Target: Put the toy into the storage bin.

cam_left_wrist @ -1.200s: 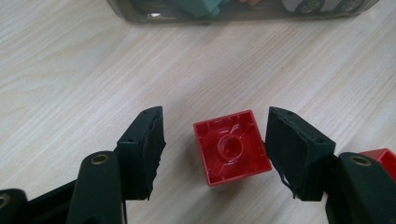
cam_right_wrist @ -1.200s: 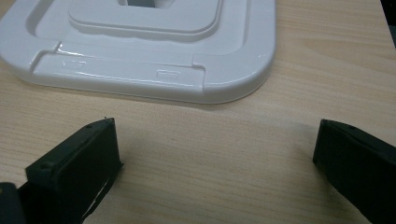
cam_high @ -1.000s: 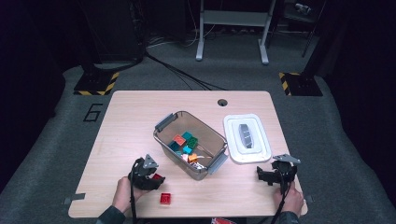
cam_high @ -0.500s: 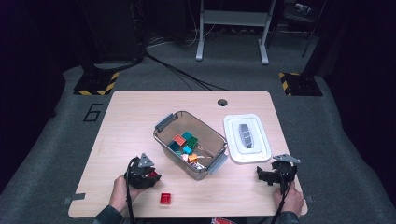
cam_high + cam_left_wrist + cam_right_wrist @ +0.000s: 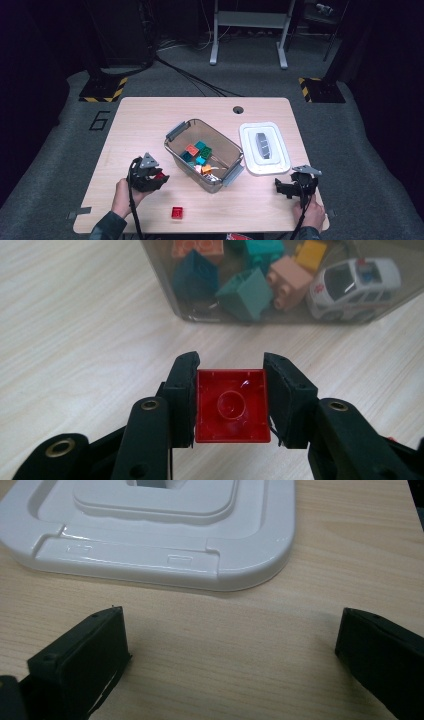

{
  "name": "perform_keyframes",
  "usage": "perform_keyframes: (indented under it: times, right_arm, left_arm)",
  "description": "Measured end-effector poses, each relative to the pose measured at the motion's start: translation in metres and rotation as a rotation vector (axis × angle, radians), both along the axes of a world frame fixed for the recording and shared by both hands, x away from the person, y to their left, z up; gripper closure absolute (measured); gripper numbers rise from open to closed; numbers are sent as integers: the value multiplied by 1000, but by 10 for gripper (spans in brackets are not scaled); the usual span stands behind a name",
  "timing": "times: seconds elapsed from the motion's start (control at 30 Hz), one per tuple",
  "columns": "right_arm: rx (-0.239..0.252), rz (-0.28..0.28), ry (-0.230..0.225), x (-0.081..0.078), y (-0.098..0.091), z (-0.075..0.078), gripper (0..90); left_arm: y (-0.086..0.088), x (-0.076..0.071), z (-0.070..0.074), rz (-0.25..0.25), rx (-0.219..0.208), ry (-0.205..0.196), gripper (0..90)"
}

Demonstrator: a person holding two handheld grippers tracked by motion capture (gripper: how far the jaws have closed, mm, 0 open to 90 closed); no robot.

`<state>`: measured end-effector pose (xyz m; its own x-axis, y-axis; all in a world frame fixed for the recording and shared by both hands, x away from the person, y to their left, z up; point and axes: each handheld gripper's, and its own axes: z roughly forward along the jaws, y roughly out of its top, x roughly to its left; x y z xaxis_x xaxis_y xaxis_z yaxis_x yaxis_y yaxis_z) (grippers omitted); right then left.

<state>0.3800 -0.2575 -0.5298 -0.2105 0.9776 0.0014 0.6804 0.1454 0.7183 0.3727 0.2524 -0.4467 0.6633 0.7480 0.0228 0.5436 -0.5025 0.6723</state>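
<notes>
While the left hand-held gripper clamps a red brick between its jaws, a clear bin of bricks sits just ahead of it. Near the white lid ahead, the right hand-held gripper hangs over the worktop, jaws wide and empty.

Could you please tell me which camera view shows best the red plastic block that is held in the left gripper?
The left gripper view: the red plastic block sits large and sharp, underside up, clamped between the left gripper jaws. In the high view it is a small red patch at the gripper. The right gripper view looks at a white plastic lid.
</notes>
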Motion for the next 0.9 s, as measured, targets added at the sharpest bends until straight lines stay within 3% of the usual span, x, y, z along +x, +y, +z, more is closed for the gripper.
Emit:
perform_keyframes:
  times: [0.2,0.47,0.9]
  right_arm:
    - [0,0,0,0,0,0,0]
    - [0,0,0,0,0,0,0]
    - [0,0,0,0,0,0,0]
  left_arm:
    - [2,5,15,-3,-15,-10,590]
    - [5,13,43,-3,-30,-58,590]
    - [-2,31,73,-7,-43,-103,589]
